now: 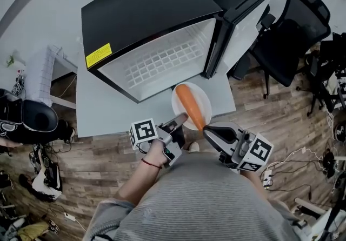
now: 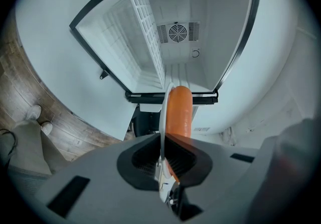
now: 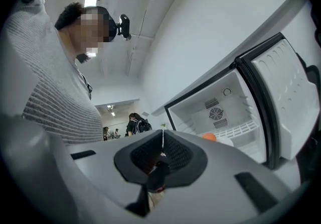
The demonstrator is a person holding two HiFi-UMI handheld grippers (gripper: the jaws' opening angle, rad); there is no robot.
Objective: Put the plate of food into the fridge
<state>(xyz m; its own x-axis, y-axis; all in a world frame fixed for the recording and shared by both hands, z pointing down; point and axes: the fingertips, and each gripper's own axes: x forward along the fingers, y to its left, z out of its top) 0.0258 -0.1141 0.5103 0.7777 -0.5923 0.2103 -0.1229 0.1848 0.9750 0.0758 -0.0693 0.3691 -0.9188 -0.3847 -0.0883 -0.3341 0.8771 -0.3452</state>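
We see a pale grey table (image 1: 108,118) on the wood-plank floor (image 1: 92,161), bearing one black mini fridge (image 1: 146,18) with its door (image 1: 244,21) standing open.

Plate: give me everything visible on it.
The plate is round, white and smooth, with a shallow rim. A long orange food piece lies along it. The left tool is shut on its near rim, holding it in front of the open fridge, over the front edge of the grey table.
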